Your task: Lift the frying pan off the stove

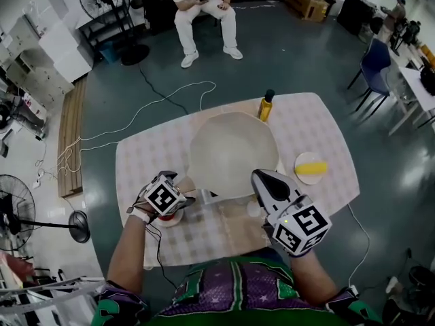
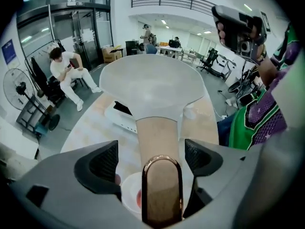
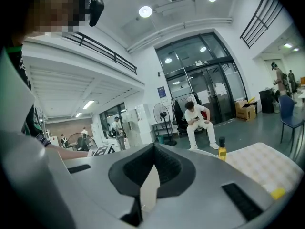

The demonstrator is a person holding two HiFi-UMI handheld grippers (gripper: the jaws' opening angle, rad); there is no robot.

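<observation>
Over the white stove (image 2: pixel 121 114), mid-surface (image 1: pixel 319 124), is the cream frying pan (image 1: pixel 233 153). Its handle (image 2: pixel 159 142) runs back between the left claw's (image 2: pixel 151 152) spread jaws, flanked but not squeezed. Right of the handle hovers the right claw (image 3: pixel 151 171), clenched and empty. Beyond the pan stands a yellow bottle (image 1: pixel 266 105).

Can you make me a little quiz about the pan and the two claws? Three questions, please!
1. Pick one: what sits between the jaws of the left claw?
A) the handle of the pan
B) a spoon
C) a cup

2. True or false: the right claw is holding the yellow bottle.

3. Fill the gap: the plate beside the pan holds something coloured ____.

Key: 1 A. 2 False, its jaws are together with nothing in them, and the bottle stands on the far side of the table. 3 Yellow.
</observation>
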